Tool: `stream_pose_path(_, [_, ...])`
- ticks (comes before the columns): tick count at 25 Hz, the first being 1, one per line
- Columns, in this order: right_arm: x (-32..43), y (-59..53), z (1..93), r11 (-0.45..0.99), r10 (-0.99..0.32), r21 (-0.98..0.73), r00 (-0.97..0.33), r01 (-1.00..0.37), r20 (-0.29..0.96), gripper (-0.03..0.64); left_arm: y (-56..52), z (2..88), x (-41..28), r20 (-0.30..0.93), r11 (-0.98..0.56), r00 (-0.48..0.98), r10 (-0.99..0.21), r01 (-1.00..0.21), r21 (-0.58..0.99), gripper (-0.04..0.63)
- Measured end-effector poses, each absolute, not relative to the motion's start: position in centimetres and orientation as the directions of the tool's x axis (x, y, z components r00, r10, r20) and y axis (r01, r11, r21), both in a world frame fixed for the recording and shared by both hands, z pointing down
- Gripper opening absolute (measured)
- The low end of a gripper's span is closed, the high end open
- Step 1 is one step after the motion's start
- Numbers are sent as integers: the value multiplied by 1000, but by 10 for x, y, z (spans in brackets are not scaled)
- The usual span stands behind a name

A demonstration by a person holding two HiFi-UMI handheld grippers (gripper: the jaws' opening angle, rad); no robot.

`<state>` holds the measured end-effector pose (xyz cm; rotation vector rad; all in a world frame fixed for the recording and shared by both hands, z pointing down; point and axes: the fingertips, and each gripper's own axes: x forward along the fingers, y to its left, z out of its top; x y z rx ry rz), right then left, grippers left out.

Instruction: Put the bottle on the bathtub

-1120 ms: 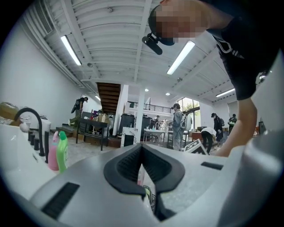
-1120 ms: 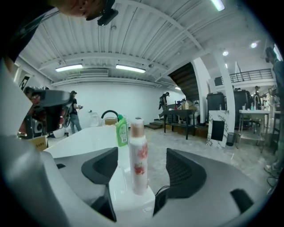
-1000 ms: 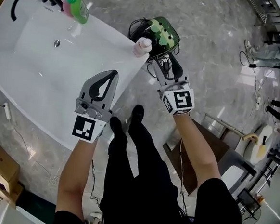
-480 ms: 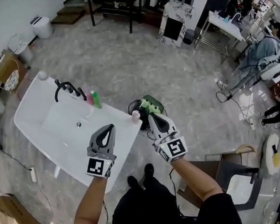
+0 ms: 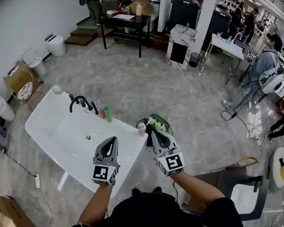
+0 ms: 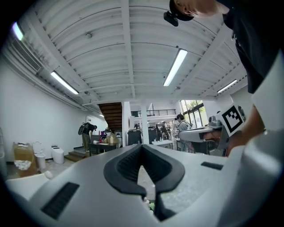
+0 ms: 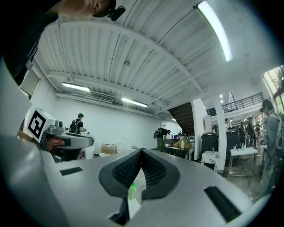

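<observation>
A small pale pink bottle (image 5: 142,129) stands upright on the white bathtub's (image 5: 43,127) near right corner rim. My right gripper (image 5: 156,134) hovers just right of it, apart from it, jaws shut and empty. Over the tub's near rim, my left gripper (image 5: 111,141) is held level, also shut on nothing. A green bottle (image 5: 107,114) and a pink one (image 5: 99,109) stand on the far rim beside the black faucet (image 5: 79,101). In the right gripper view the green bottle (image 7: 132,191) shows through the gap behind the closed tips (image 7: 142,150). The left gripper view (image 6: 142,146) looks out across the room.
A green and black basket (image 5: 157,124) sits on the floor against the tub's right corner. A cardboard box (image 5: 18,79) and white bin (image 5: 54,44) stand far left. People stand by tables at the back and right. Grey marble floor surrounds the tub.
The head view has swung up from the tub to take in the whole room. Both grippers rose to point level, still shut. The pink bottle stayed on the corner rim.
</observation>
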<state>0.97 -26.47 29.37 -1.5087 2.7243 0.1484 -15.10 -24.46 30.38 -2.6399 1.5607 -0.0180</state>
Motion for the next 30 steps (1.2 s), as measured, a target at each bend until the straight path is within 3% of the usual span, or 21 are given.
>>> stream_pose_path(8, [39, -248, 292, 509, -854, 94, -516, -855, -65, 8, -245, 291, -139, -34, -441, 446, -894, -891, -111, 8])
stream_pose_path(20, [128, -234, 293, 377, -920, 91, -384, -922, -73, 8, -222, 291, -139, -62, -315, 323, -944, -942, -112, 8])
stream_pose_path(30, [123, -222, 292, 395, -914, 94, -401, -914, -67, 6, -208, 293, -132, -52, -325, 331, -942, -940, -109, 8])
